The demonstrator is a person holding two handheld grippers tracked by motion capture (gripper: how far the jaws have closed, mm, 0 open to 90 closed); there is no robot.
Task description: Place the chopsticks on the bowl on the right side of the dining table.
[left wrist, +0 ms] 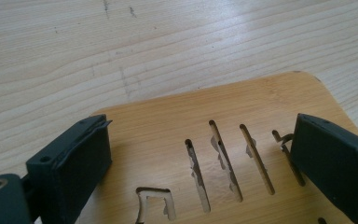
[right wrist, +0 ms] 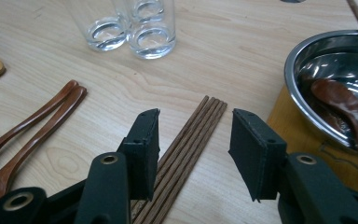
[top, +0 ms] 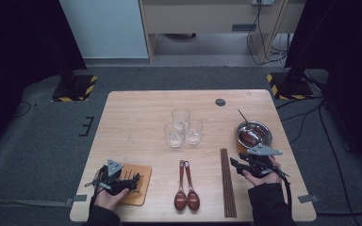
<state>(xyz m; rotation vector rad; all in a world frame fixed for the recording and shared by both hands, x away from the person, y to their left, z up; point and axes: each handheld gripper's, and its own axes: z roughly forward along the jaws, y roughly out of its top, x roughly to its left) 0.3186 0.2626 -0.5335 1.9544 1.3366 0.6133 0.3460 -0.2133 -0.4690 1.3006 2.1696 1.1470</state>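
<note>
At the left, the left gripper (top: 133, 181) rests over the slotted bamboo mat (left wrist: 242, 121), jaws spread wide with the mat's cut-outs between them, pressing on nothing. Mid-table lie two wooden spoons (top: 186, 186) side by side, with three empty glasses (top: 183, 126) clustered beyond. Right of the spoons lies the bundle of chopsticks (right wrist: 186, 144), and the right gripper (right wrist: 193, 149) hangs just above its near end, jaws half-open and straddling it, not yet gripping. The step in hand looks like picking up chopsticks; next comes lowering and squeezing. Farthest right, a steel bowl (right wrist: 303, 60) on a second mat holds a spoon and probably one chopstick.
</note>
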